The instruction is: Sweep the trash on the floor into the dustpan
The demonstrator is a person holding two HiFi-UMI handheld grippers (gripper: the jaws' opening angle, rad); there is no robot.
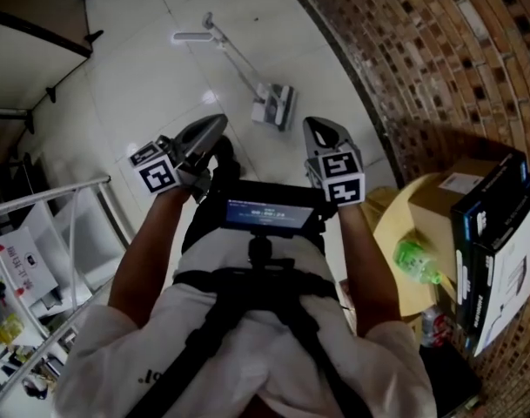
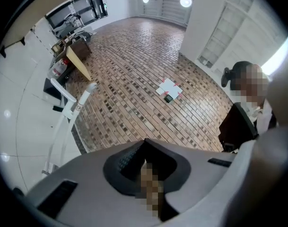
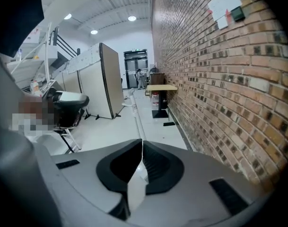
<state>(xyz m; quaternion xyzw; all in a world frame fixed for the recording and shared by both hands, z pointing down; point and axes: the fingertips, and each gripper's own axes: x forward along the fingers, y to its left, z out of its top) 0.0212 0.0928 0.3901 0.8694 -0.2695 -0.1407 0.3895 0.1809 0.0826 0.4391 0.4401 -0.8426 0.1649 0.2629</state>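
A white long-handled broom (image 1: 234, 59) lies flat on the pale tiled floor, and its head rests beside a white dustpan (image 1: 274, 105). My left gripper (image 1: 214, 129) hangs in the air just left of the dustpan, with the jaws together and nothing between them. My right gripper (image 1: 319, 131) hovers just right of it, also shut and empty. In the left gripper view the left gripper (image 2: 144, 149) shows closed jaws, and the broom's white handle (image 2: 70, 111) lies to their left. The right gripper (image 3: 142, 144) points along the floor, where the handle (image 3: 135, 111) runs ahead. I cannot make out any trash.
A brick wall (image 1: 421, 50) curves along the right. By it stands a round yellow table (image 1: 395, 233) with a cardboard box (image 1: 439, 203), a green bottle (image 1: 416, 260) and dark boxes (image 1: 499, 242). A metal rack (image 1: 56, 233) stands at the left. An office chair (image 3: 70, 103) and partition panels (image 3: 108, 79) stand farther off.
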